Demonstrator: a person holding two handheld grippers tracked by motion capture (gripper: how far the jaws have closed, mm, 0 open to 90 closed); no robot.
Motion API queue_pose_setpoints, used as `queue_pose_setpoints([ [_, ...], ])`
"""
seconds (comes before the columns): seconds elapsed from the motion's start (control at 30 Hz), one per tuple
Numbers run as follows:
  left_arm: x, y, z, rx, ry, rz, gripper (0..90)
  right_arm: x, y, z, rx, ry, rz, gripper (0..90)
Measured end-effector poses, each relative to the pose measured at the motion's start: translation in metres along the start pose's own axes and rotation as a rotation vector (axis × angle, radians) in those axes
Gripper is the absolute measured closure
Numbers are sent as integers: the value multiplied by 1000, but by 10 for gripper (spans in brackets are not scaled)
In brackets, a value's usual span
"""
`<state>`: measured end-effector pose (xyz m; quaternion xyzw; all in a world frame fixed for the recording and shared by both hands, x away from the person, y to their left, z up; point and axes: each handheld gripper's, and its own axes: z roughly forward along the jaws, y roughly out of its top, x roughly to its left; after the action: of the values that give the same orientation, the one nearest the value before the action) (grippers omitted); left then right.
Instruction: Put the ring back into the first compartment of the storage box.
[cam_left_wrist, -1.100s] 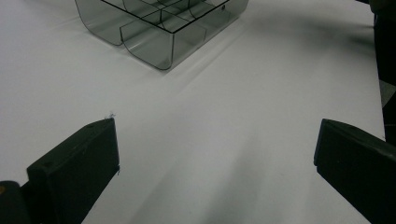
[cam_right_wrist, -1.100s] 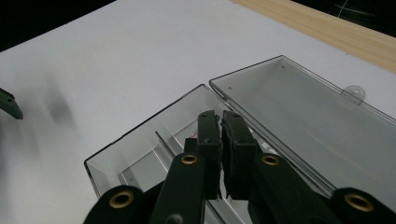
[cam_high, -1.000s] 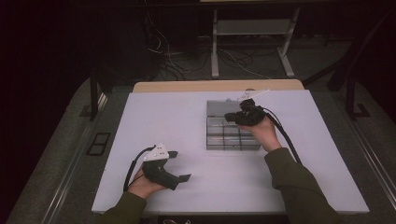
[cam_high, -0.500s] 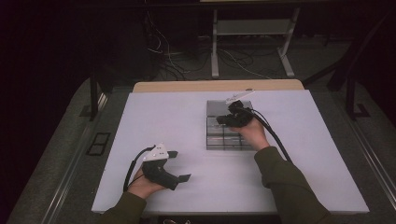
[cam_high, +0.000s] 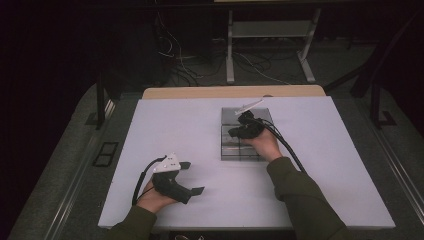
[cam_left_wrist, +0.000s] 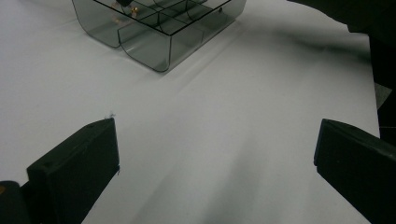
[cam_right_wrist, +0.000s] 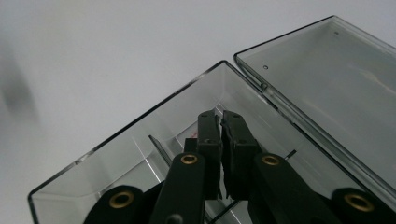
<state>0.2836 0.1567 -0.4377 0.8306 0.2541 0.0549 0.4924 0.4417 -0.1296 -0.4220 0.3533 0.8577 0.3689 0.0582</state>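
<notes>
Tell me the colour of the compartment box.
Smoky grey clear plastic compartment box, best in the right gripper view.

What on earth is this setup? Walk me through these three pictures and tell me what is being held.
A person sits at a white table with a hand-held gripper in each hand. The high view looks down from above; the other two come from cameras riding on the grippers. The left gripper rests near the table's front edge, its jaws wide apart. The right gripper has its jaws shut and pokes down into a clear compartment box whose lid lies open. I see nothing gripped between its jaws.
</notes>
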Motion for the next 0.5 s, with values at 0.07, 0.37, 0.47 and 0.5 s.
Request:
queue_pose_setpoints([
  [0.07,0,0,0,4,0,0,0,0,0,2,7,-4,-5,853],
  [0.37,0,0,0,5,-1,1,0,2,0,3,15,4,-12,807],
  [0.47,0,0,0,3,-1,0,0,2,1,2,10,5,-12,784],
  [0.5,0,0,0,4,-1,1,0,2,1,1,7,6,-10,782],
])
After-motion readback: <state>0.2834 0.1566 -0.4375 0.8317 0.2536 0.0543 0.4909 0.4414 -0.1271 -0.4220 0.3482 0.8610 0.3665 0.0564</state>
